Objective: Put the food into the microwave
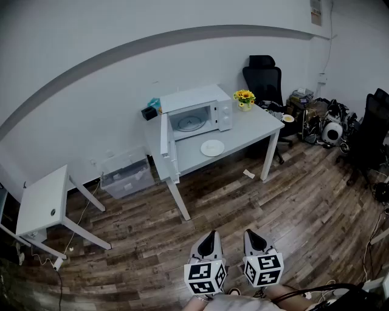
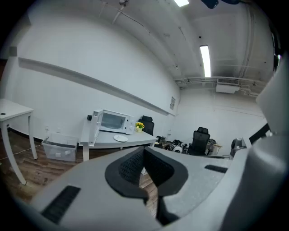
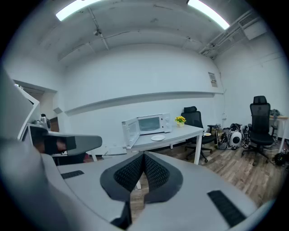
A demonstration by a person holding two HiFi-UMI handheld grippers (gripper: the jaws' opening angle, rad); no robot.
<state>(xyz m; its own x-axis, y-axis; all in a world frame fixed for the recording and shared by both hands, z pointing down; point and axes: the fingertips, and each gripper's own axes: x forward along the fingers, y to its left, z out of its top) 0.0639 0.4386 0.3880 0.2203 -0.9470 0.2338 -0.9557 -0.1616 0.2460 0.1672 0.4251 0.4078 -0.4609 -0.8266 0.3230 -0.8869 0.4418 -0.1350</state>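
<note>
Nothing is done yet, I judge: my left gripper (image 1: 210, 235) and right gripper (image 1: 251, 234) are pinched shut and empty, well apart from the plate (image 1: 212, 147) lying on the table (image 1: 255, 126) before the open-doored microwave (image 1: 197, 114).

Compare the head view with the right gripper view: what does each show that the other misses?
Head view only: the marker cubes on the left tool and right tool, seen from above. Right gripper view only: ceiling lights and the right tool's jaws, together with nothing between them. Both: the microwave with its door open, the plate on the table, yellow flowers.
</note>
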